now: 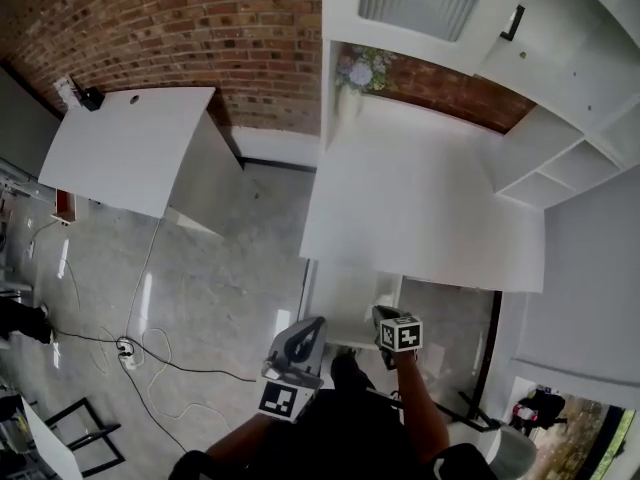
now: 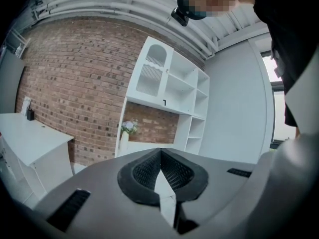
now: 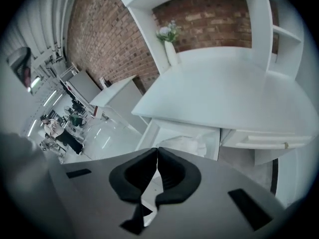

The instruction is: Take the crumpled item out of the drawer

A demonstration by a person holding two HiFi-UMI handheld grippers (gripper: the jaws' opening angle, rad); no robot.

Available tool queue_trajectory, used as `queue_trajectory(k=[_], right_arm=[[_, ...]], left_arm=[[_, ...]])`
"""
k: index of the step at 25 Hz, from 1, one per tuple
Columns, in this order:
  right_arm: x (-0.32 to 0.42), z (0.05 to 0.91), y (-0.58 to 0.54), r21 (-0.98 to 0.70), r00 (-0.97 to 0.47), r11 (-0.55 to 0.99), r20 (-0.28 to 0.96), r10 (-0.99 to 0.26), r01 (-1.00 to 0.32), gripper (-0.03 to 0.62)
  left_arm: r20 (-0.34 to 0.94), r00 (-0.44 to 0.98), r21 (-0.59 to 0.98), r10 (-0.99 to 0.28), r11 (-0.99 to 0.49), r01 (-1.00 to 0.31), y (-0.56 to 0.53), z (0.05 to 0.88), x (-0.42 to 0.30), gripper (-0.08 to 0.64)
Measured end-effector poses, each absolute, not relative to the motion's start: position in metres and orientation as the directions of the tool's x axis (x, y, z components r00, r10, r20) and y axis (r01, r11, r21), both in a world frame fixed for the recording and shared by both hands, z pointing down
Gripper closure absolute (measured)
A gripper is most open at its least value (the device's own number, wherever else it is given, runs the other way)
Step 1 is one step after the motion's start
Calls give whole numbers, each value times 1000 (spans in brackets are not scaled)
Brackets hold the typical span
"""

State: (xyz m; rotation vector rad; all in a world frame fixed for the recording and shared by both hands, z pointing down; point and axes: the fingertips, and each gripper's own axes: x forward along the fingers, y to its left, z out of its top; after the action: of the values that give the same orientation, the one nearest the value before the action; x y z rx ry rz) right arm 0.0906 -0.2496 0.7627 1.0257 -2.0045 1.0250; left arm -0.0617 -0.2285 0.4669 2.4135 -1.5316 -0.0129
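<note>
Below the white desk top a drawer stands pulled out. Inside it lies a crumpled white item, seen in the right gripper view just past the jaws; in the head view I cannot make it out. My right gripper is shut with nothing between its pads, and hovers above the drawer's near edge. My left gripper hangs beside it to the left, outside the drawer. It is shut and empty and points up at the shelves.
A vase of flowers stands at the desk's back against the brick wall. White shelving rises to the right. A second, closed drawer sits right of the open one. Another white table and floor cables lie to the left.
</note>
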Motion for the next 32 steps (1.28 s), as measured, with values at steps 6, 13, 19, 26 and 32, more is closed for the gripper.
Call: queue_trajectory(k=[6, 13, 19, 26, 32], right_arm=[[92, 665, -258, -289, -506, 440, 680, -531, -850, 574], [87, 558, -245, -207, -524, 492, 493, -694, -846, 575], [89, 474, -227, -127, -509, 495, 301, -807, -860, 577], [91, 414, -207, -54, -499, 496, 123, -858, -866, 577], [98, 414, -197, -60, -491, 488, 107, -864, -871, 577]], left_arm=[[88, 449, 203, -889, -425, -882, -222, 438, -58, 535], [53, 452, 196, -890, -435, -879, -210, 420, -54, 535], [12, 465, 190, -885, -455, -870, -202, 398, -51, 535], [9, 489, 168, -872, -481, -860, -198, 397, -39, 535], [23, 511, 171, -859, -501, -849, -192, 402, -26, 535]])
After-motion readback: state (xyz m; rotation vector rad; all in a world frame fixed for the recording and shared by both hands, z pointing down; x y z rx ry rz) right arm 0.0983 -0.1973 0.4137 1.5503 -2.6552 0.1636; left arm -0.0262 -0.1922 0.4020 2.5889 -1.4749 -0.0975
